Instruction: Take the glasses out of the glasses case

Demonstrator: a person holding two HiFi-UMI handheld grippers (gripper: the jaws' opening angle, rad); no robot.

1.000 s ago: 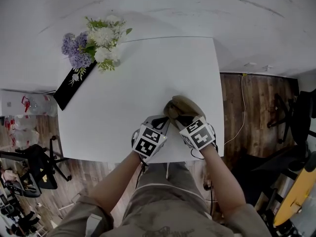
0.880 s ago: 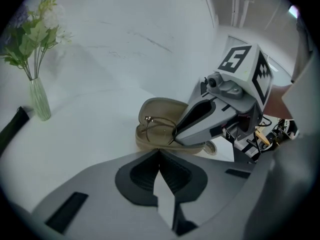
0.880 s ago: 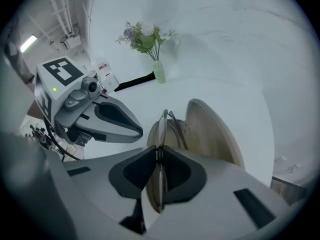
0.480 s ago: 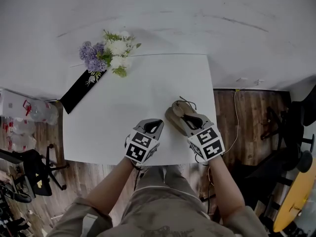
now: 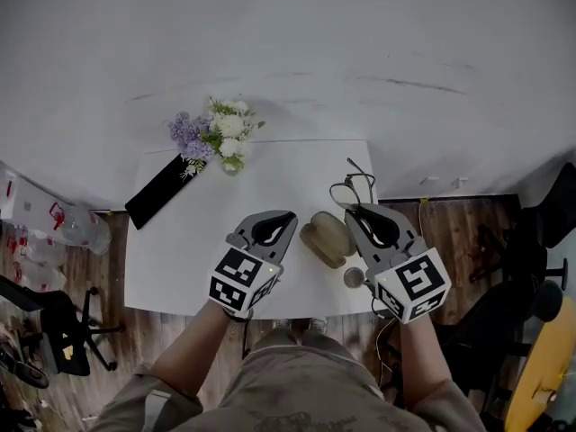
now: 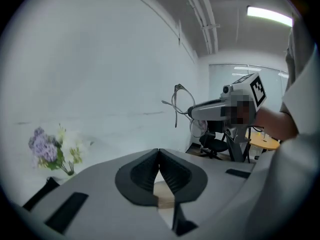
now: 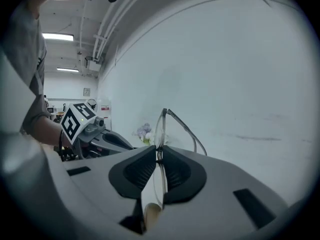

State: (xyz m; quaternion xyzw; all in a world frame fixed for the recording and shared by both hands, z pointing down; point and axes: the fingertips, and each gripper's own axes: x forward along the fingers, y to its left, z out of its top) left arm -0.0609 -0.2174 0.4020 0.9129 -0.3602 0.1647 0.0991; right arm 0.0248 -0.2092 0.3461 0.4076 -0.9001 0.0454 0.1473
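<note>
Right gripper (image 7: pixel 158 151) has its fingers (image 7: pixel 135 171) clamped on the rim of the glasses (image 7: pixel 161 121), with one temple sticking up past the tips. The grip looks to be on the frame rather than the lens face, probably to avoid smudging and slip. Glasses are out and held in the air above the table (image 5: pixel 198 268), clear of the glasses case (image 5: pixel 326 238), which sits near the front edge between both grippers. Left gripper (image 5: pixel 290 216) has its fingers (image 6: pixel 142 171) pressed together with nothing between them, beside the case, likely parked after steadying it. Extraction looks done.
</note>
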